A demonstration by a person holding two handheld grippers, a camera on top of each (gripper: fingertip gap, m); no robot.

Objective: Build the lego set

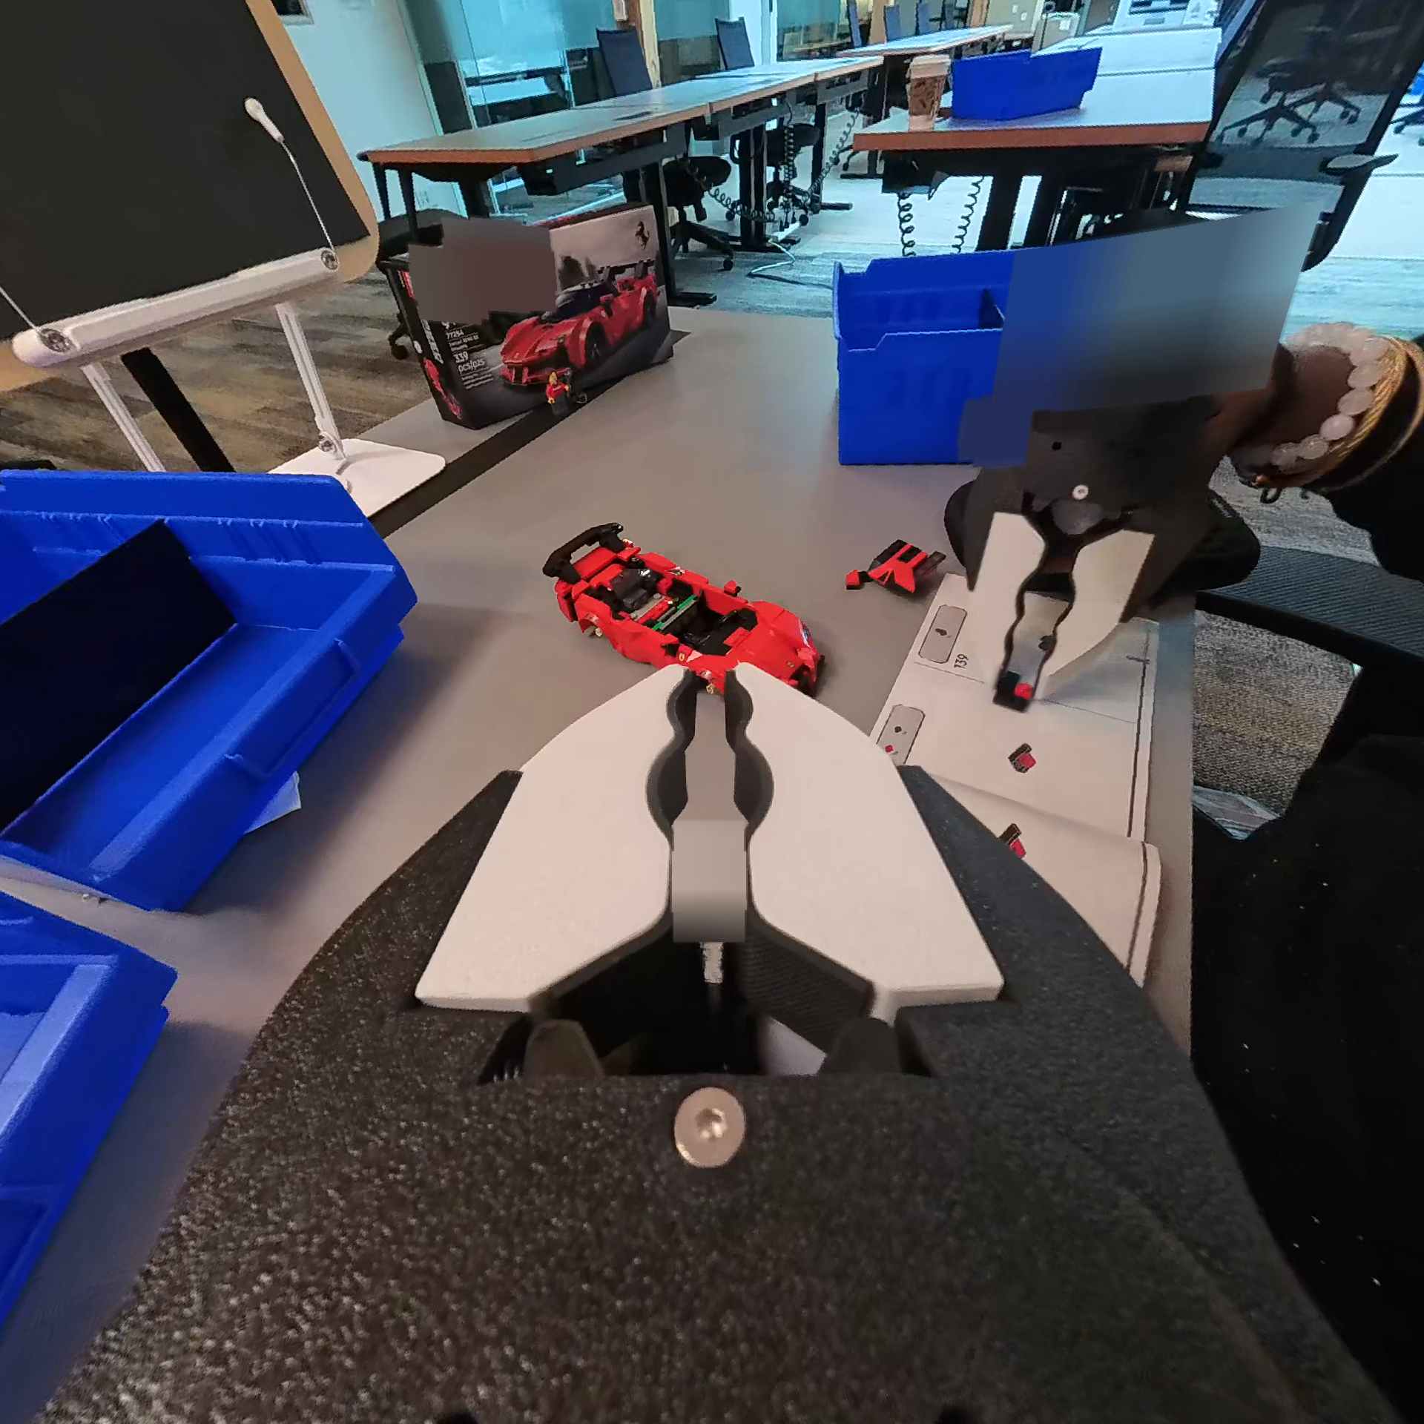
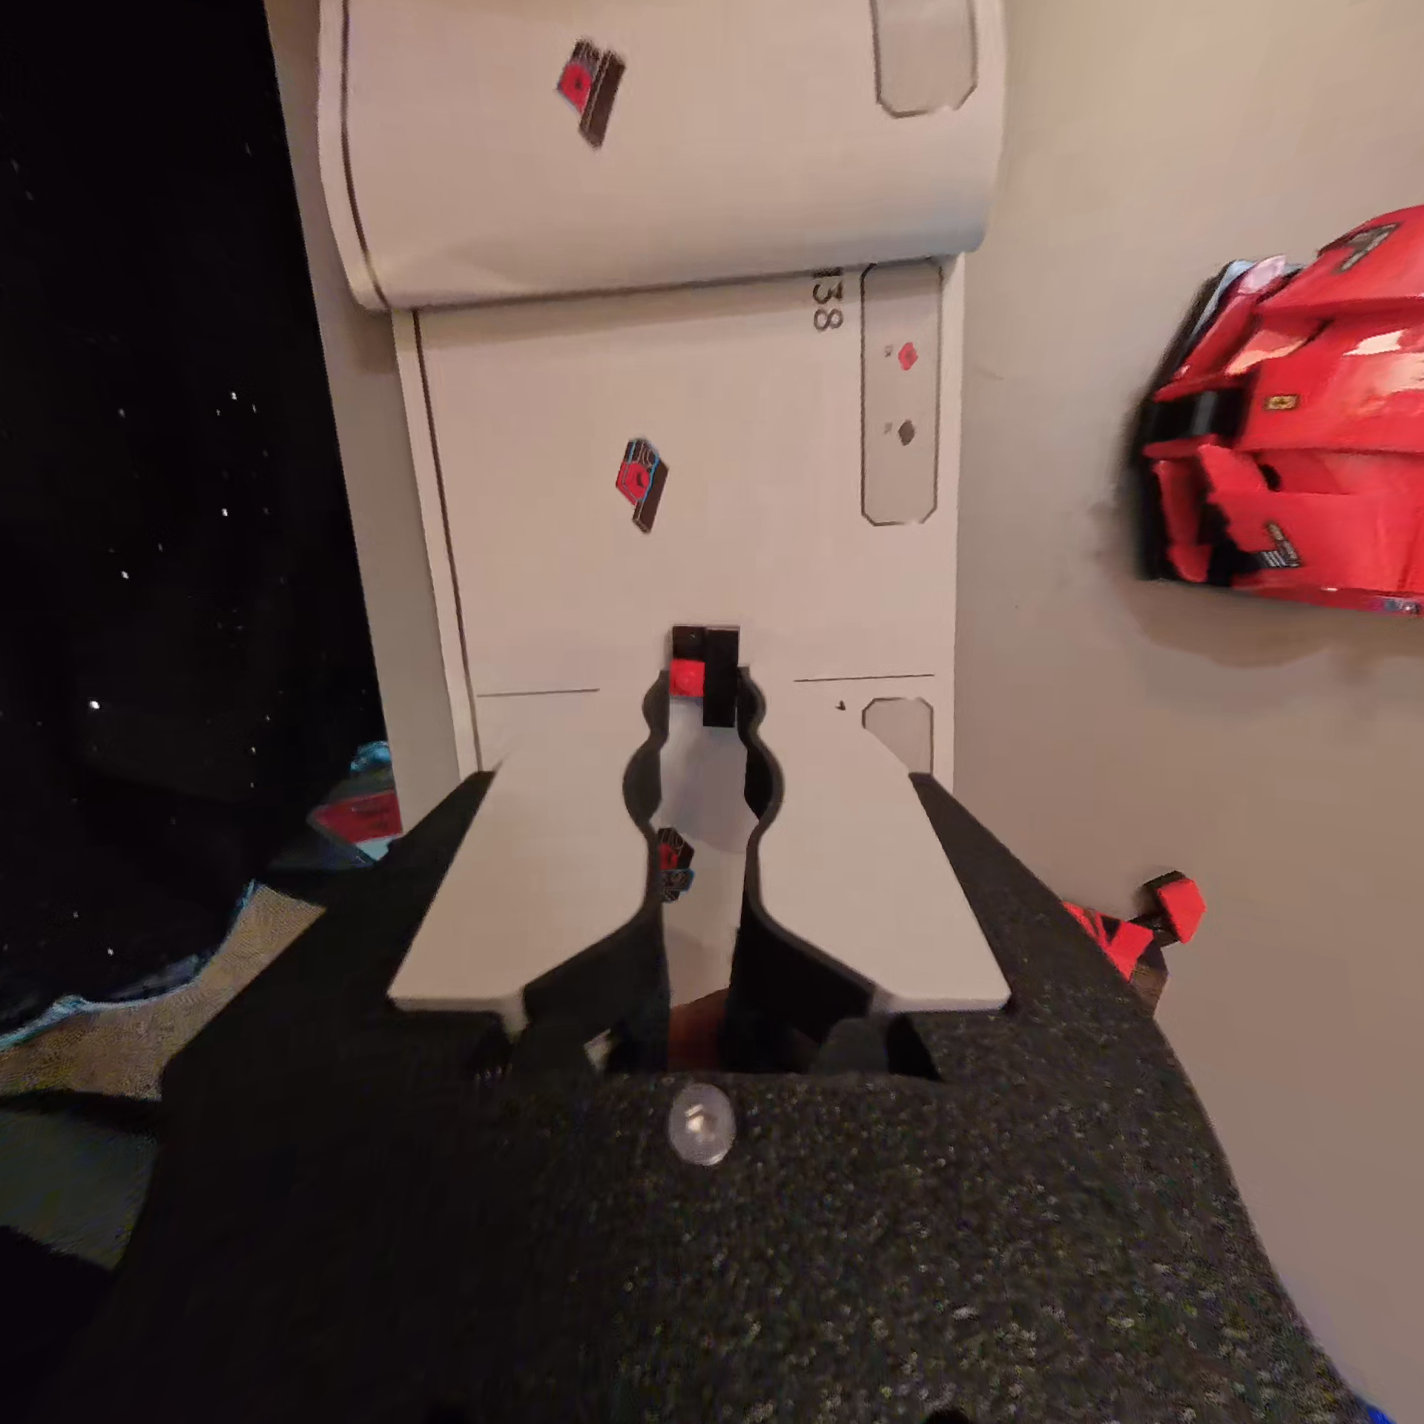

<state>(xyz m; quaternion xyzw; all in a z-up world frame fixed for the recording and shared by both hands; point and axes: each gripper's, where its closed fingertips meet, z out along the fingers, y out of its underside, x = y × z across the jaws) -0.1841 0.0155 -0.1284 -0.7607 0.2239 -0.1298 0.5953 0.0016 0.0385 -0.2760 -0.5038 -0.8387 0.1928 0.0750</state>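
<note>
Lego car [image 1: 682,616], red and partly built with its top open, sits in the middle of the grey tabletop [image 1: 732,462]. Just before it hovers the left gripper [image 1: 710,682], its fingers close together with a narrow gap and nothing between them. To the right, the right gripper [image 2: 705,686] points down over the open instruction booklet [image 2: 693,539], its fingers clamped on a small black-and-red brick assembly [image 2: 705,666]. A loose red-and-black subassembly [image 1: 894,569] lies beside the booklet. Blue bins [image 1: 193,655] stand at the left, and the set's box [image 1: 539,316] stands farther back.
</note>
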